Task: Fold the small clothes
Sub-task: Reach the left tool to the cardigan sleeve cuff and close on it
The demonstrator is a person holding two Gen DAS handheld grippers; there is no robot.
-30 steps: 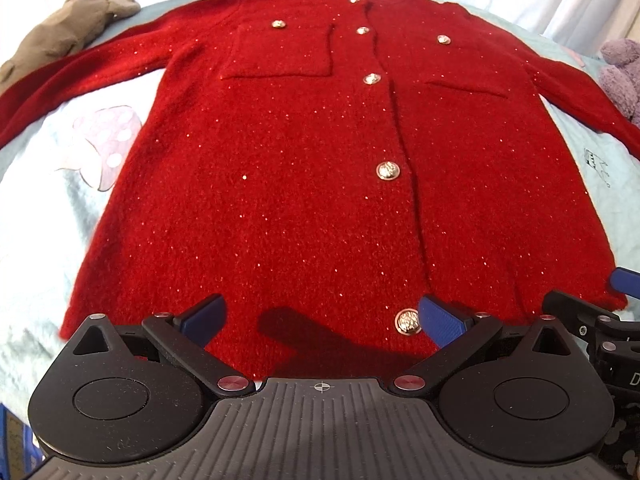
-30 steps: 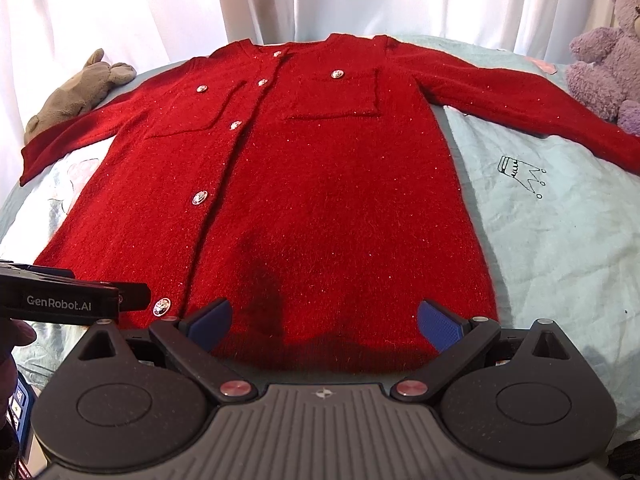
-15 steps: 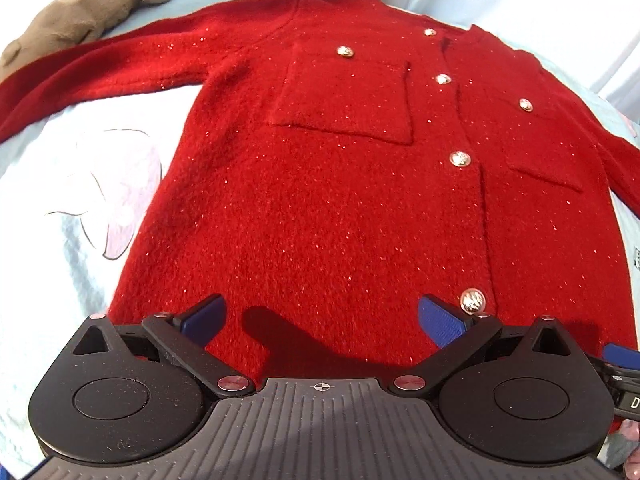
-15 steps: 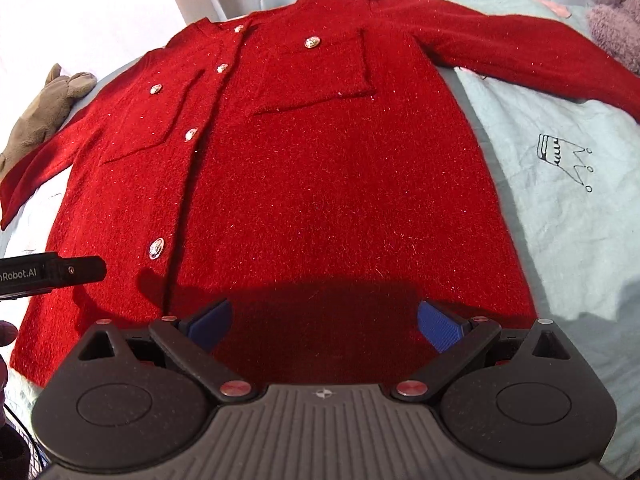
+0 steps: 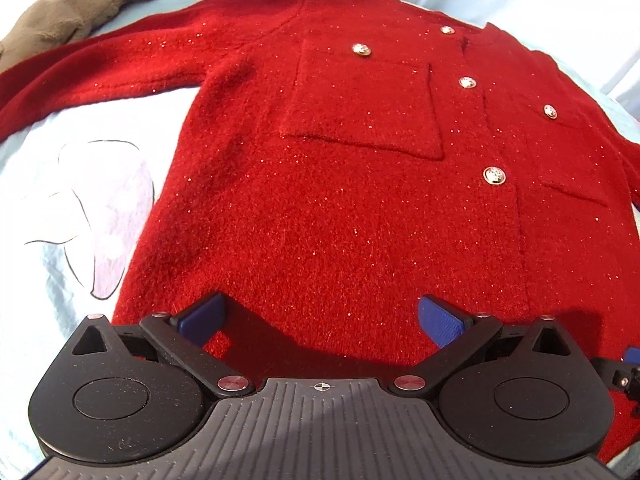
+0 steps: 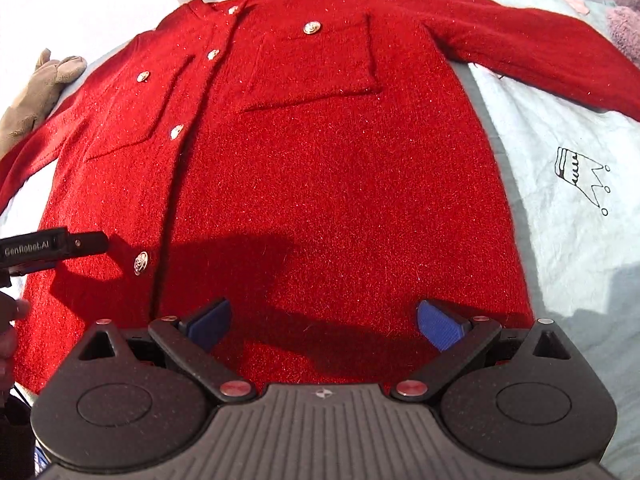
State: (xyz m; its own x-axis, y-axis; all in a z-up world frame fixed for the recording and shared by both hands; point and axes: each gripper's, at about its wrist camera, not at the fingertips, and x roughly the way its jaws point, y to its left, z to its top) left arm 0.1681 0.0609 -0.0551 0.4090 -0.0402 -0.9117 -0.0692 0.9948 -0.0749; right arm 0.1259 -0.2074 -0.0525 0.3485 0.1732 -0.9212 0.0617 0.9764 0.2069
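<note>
Both grippers, left gripper and right gripper, spread wide over red cardigan near hem; pre-grasp, next pinching hem corners.

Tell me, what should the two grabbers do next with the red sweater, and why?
Probably lower and pinch the bottom hem. The red cardigan lies flat and unfolded, and both the left gripper and right gripper are open above its lower edge, holding nothing yet.

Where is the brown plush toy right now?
The brown plush toy lies at the far left of the bed, just beyond the red cardigan's outstretched sleeve; it sits top left in the left wrist view and mid-left in the right.
</note>
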